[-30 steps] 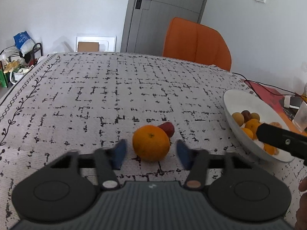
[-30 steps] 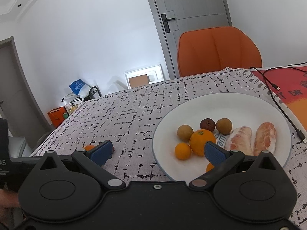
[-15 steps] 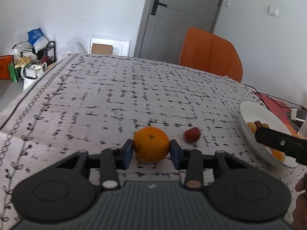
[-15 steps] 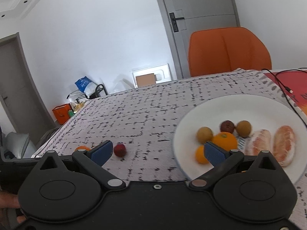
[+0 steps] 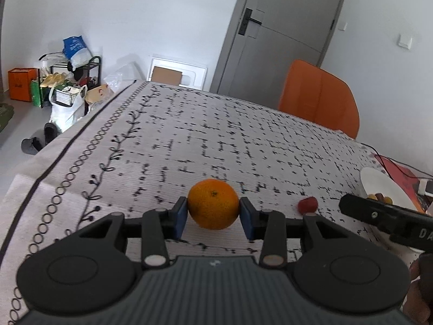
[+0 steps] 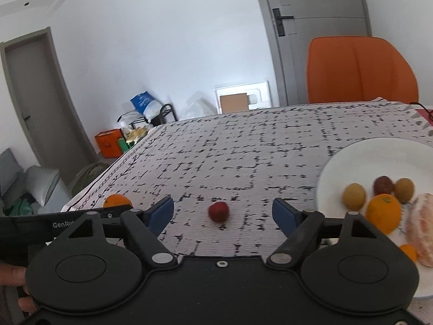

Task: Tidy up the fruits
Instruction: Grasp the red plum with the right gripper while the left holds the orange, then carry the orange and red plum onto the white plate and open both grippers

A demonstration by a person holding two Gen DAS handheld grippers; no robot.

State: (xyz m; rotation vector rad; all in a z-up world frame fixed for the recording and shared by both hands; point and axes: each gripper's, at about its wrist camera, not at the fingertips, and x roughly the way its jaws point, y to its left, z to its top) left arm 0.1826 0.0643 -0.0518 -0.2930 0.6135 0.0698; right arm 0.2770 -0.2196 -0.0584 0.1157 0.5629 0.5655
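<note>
My left gripper (image 5: 213, 214) is shut on a large orange (image 5: 213, 203) and holds it just above the patterned tablecloth. A small red fruit (image 5: 307, 204) lies on the cloth to its right. In the right wrist view the red fruit (image 6: 218, 211) sits between the blue pads of my open, empty right gripper (image 6: 223, 214), a little ahead of them. The held orange (image 6: 117, 201) shows at the left, behind the left gripper's body. A white plate (image 6: 360, 157) at the right holds several small fruits, an orange (image 6: 383, 213) and peeled citrus pieces (image 6: 422, 230).
The plate (image 5: 379, 182) lies at the table's right side, partly hidden by the right gripper's body. An orange chair (image 5: 319, 101) stands behind the far edge. Cables and a red mat (image 5: 397, 170) lie by the plate. The table's left edge (image 5: 67, 149) drops to a cluttered floor.
My left gripper closed on the orange and lifted it towards the left. My right gripper swung left from over the plate until the red fruit came between its fingers.
</note>
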